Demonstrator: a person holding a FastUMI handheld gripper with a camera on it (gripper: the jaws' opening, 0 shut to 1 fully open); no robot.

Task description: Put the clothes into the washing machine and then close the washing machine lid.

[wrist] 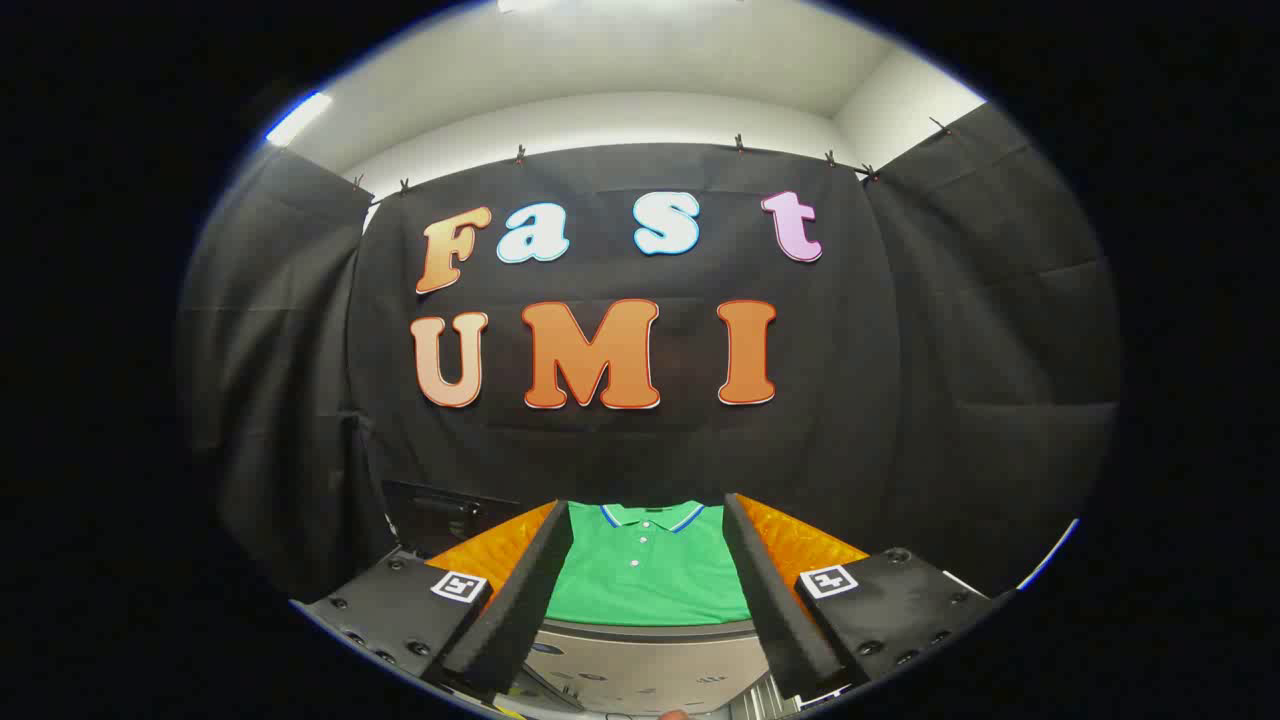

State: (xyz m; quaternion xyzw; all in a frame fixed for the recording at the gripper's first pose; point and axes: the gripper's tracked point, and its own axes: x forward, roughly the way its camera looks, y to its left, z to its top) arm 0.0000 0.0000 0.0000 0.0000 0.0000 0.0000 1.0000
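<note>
one green polo shirt [648, 575] lies flat and smooth on a quilted orange surface [795, 545], its collar edged in blue and white, with small pale buttons down the placket. it sits beyond the gripper [648, 590], seen between the two spread fingers [515, 600], which grip nothing. a grey, glossy washing machine top [650, 665] lies just below the shirt's hem.

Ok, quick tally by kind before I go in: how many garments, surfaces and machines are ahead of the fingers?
Green polo shirt, lying flat beyond the open gripper: 1
Orange quilted surface under the shirt: 1
Grey appliance top, nearer, between the fingers: 1
Total: 3
</note>
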